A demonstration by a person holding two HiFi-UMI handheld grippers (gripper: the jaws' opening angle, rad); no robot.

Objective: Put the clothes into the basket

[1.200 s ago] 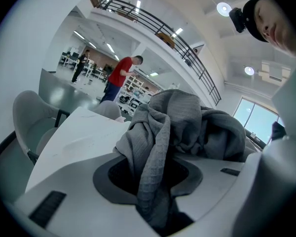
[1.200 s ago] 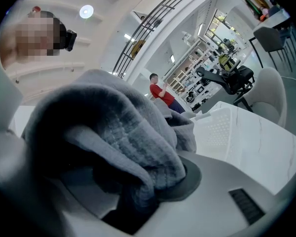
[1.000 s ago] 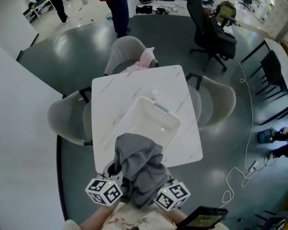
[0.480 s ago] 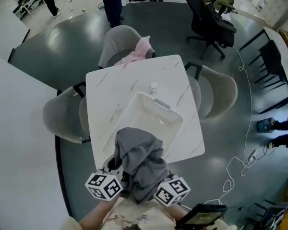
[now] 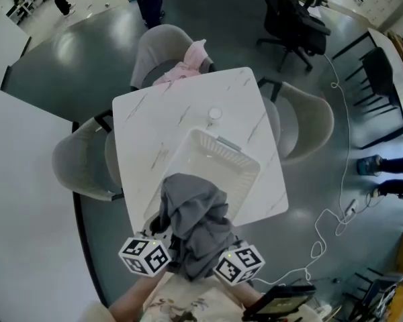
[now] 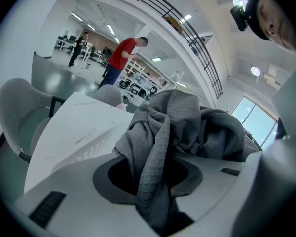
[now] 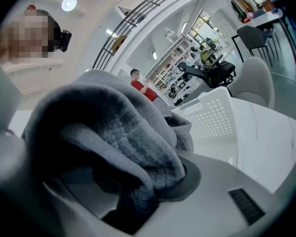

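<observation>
Fingers on your left gripper [image 6: 154, 194] are clamped on a fold of the grey garment [image 5: 193, 223]. In the left gripper view the cloth drops straight into the slot btwn them & fills it. Same on your right gripper [image 7: 130, 204]: its fingers pinch a thick roll of the same garment, cloth packed into the slot. So you've got one piece held at two spots. Both grippers are side by side, marker cubes near each other at the bottom of the head view.

Rest of the garment bunches up ahead of & above both sets of fingers. It's heaped btwn the two grippers, w/ loose folds spilling fwd past the tips. From the head view that heap overlaps the near corner of the white basket [image 5: 223, 154]. Can't tell if the cloth touches the rim or just hangs over it. Basket sits just beyond your fingertips on the white table [image 5: 154, 123], open side up. In the right gripper view its perforated wall is ahead & to the right of the fingers.

Further out past the basket there's a small round white thing [image 5: 215, 115] on the table. Beyond that, a pink cloth [image 5: 183, 69] lies on the grey chair [image 5: 151, 49] at the far side, well apart from your fingers.
</observation>
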